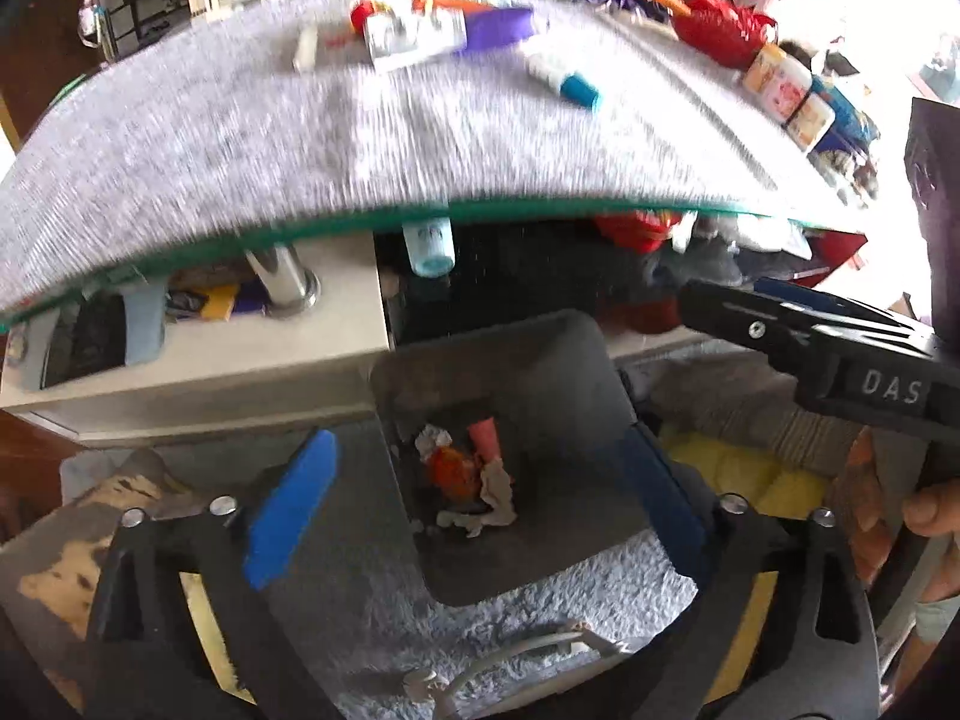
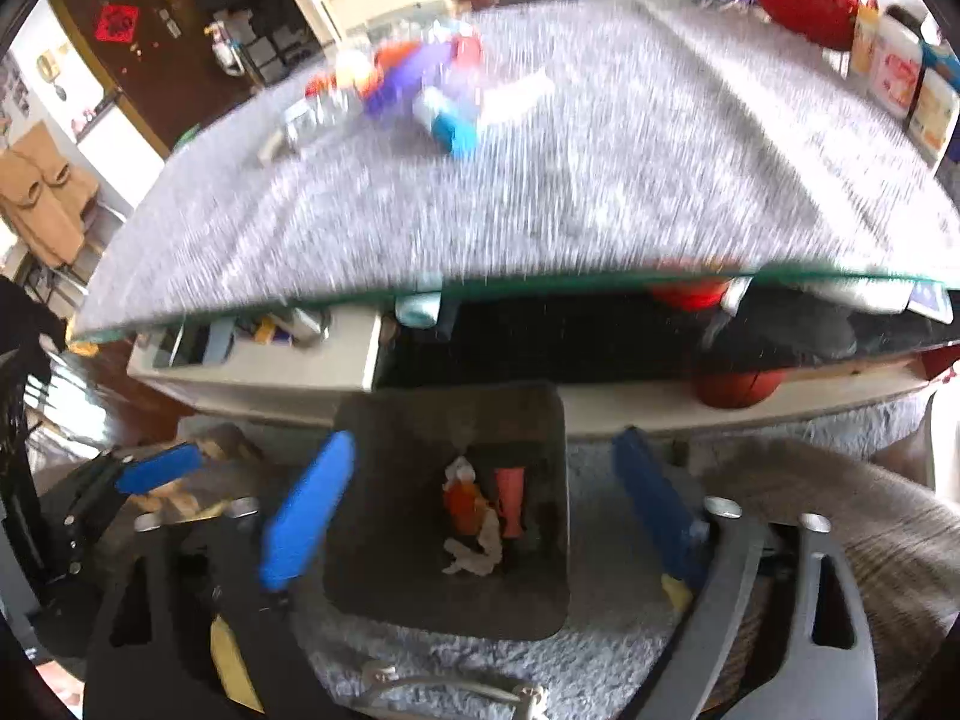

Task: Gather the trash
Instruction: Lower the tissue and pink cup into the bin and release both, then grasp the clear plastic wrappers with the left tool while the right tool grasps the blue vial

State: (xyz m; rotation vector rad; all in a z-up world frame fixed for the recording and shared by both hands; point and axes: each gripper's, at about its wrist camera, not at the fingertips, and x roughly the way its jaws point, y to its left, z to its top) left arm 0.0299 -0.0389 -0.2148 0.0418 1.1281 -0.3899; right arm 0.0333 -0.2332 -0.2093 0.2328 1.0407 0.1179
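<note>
A dark square trash bin (image 1: 540, 360) stands on the grey rug below the table edge; it also shows in the right wrist view (image 2: 390, 450). In it lie crumpled paper, an orange wrapper (image 1: 450, 471) and a pink piece (image 2: 510, 501). My left gripper (image 1: 474, 504) is open and empty above the bin. My right gripper (image 2: 480, 516) is open and empty above the bin too; it shows in the left wrist view (image 1: 840, 336) at the right. On the grey-clothed table lie several items: a blue-capped tube (image 1: 564, 81) and a pile with a purple pack (image 1: 498, 27).
The glass table edge (image 1: 420, 210) hangs over a lower shelf with clutter. Jars (image 1: 786, 90) and a red bag (image 1: 720, 24) stand at the table's far right. A basketball (image 2: 738, 387) sits under the table. A yellow cushion (image 1: 750, 474) lies right of the bin.
</note>
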